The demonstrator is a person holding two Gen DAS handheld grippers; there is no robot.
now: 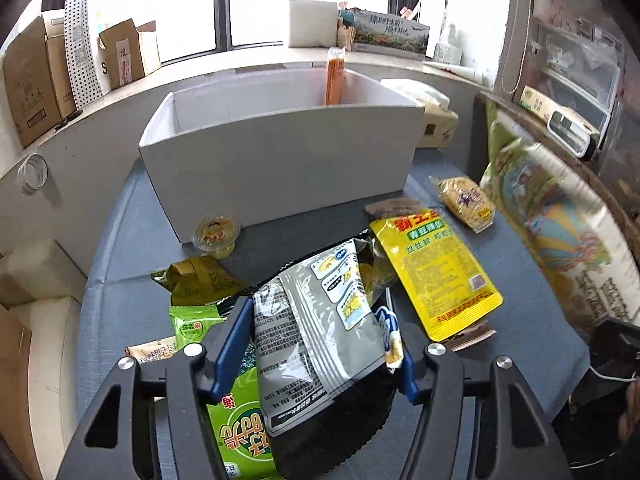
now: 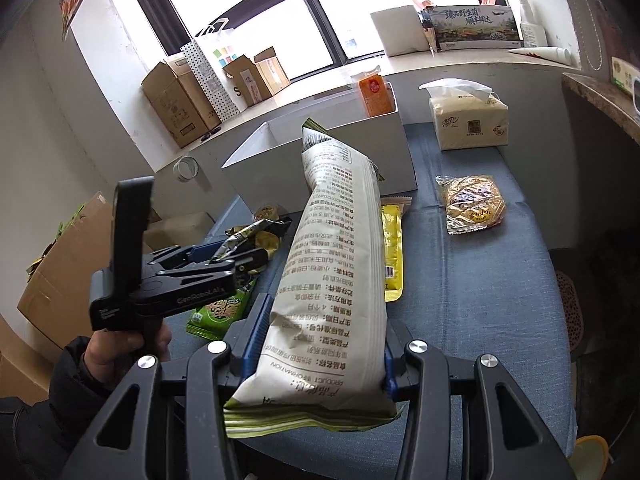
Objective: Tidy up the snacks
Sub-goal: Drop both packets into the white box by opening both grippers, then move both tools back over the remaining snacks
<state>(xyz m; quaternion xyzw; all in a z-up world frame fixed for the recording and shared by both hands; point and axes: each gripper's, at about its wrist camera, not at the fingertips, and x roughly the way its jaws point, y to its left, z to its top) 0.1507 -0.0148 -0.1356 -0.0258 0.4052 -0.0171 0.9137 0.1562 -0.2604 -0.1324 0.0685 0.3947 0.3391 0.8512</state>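
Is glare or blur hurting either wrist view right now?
Left wrist view: windows blown out white, the large bag at the right edge smeared, the white box sharp. Right wrist view: same window glare, print on the held bag readable.

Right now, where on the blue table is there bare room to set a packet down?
Free: the blue cloth right of the yellow pouch, below the round cake packet; also the strip between that packet and the tissue pack. Crowded: the snack pile in front of the white box.

Grey snack bag (image 1: 316, 320) & long cream pack (image 2: 332, 272) both clamped, white box (image 1: 280, 160) behind.
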